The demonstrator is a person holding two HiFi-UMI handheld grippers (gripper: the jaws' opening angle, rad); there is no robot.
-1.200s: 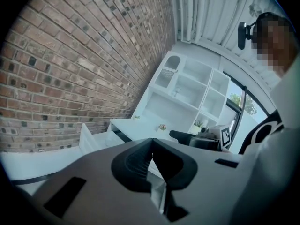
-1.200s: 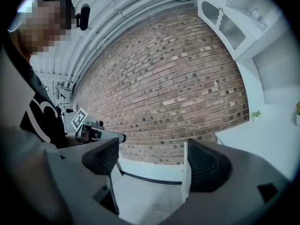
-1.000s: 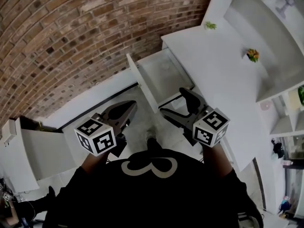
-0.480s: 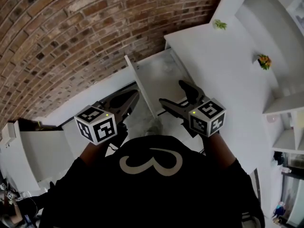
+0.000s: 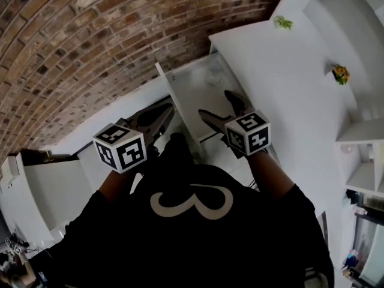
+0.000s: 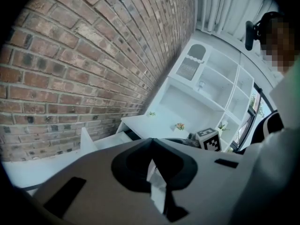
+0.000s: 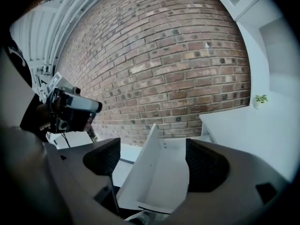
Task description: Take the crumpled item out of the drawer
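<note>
Open drawer, long axis from brick wall toward open right tongs

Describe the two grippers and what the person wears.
Left gripper and right gripper are grey, wedge-shaped, with dark ribbed pads; each carries a white cube with black square markers. The person wears a black top with a white print.

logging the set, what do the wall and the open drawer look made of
Wall: red-brown brick with pale mortar joints, rough and matte. Drawer: smooth white flat panels, probably painted or laminated board, though the look leaves it open.
</note>
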